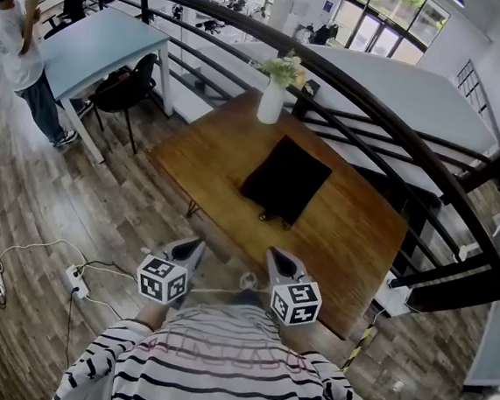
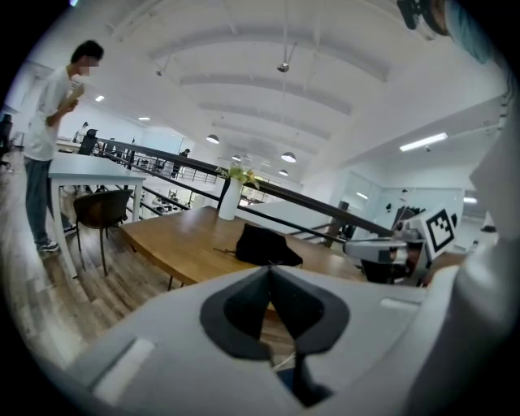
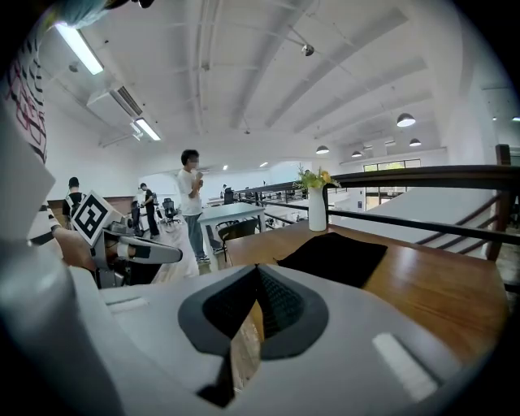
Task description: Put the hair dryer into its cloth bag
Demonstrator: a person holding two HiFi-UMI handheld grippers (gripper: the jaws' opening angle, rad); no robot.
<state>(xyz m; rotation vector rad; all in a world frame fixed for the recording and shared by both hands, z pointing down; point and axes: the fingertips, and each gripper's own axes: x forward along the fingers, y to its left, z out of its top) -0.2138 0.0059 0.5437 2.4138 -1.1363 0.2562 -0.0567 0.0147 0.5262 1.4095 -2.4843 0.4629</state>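
L gripper & R gripper: jaws together on both, carrying nothing, hovering side by side short of table, prob. lining up on bag | cloth bag lying flat mid-table, near vase | hair dryer not showing in any view, poss. sitting inside bag

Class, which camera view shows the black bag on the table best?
The head view: it looks down on the black bag, showing its whole outline on the table. The left gripper view shows the bag low and side-on; the right gripper view sees it at a slant.
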